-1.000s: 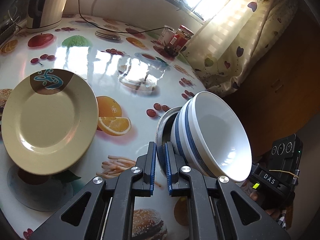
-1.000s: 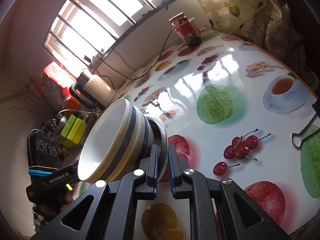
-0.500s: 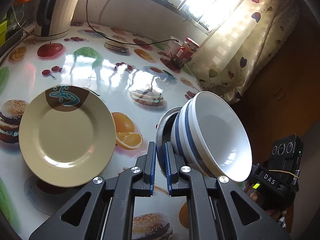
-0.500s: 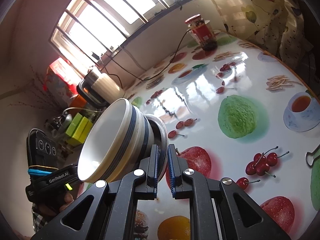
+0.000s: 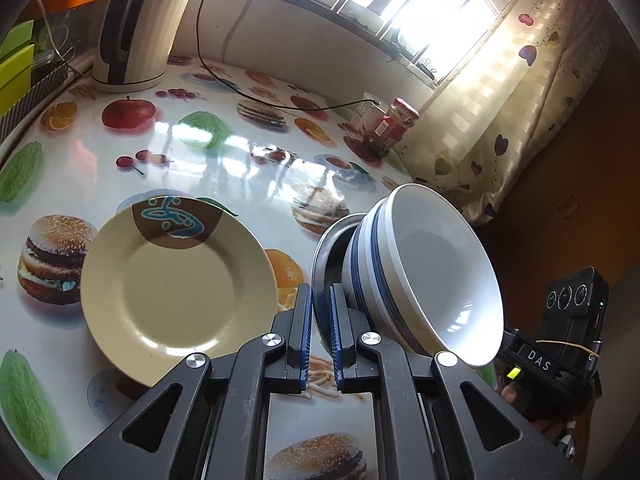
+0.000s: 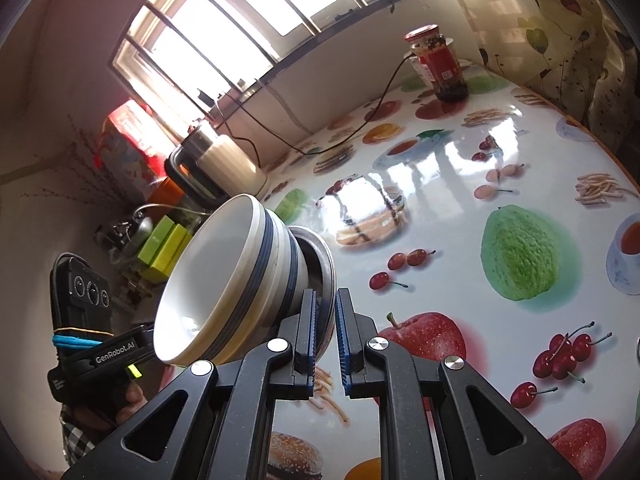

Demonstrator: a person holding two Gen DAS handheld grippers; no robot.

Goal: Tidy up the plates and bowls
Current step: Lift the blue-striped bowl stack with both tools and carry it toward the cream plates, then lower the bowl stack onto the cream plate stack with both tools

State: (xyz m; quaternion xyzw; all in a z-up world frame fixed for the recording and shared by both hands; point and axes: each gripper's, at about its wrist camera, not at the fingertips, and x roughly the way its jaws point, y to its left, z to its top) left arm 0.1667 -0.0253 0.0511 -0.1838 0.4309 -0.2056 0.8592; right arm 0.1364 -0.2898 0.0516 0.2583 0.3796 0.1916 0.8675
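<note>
A steel plate (image 5: 329, 246) carries two nested white bowls with blue stripes (image 5: 432, 276) and hangs above the table. My left gripper (image 5: 320, 314) is shut on the steel plate's near rim. In the right wrist view my right gripper (image 6: 326, 320) is shut on the opposite rim of the same steel plate (image 6: 322, 258), with the bowls (image 6: 232, 280) to its left. A cream plate (image 5: 176, 288) with a brown and teal mark lies on the table to the left of the stack.
The fruit-print table (image 5: 224, 152) has a kettle (image 5: 136, 28) at its back left and a red-lidded jar (image 5: 394, 126) at its back right, joined by a black cord (image 5: 280, 106). A curtain (image 5: 520, 92) hangs past the right edge. Green boxes (image 6: 166, 246) stand beside the table.
Both grippers have lifted the steel plate with the bowls together, and more of the table and window shows. In the left wrist view the cream plate has slid to the right. The grips stay the same.
</note>
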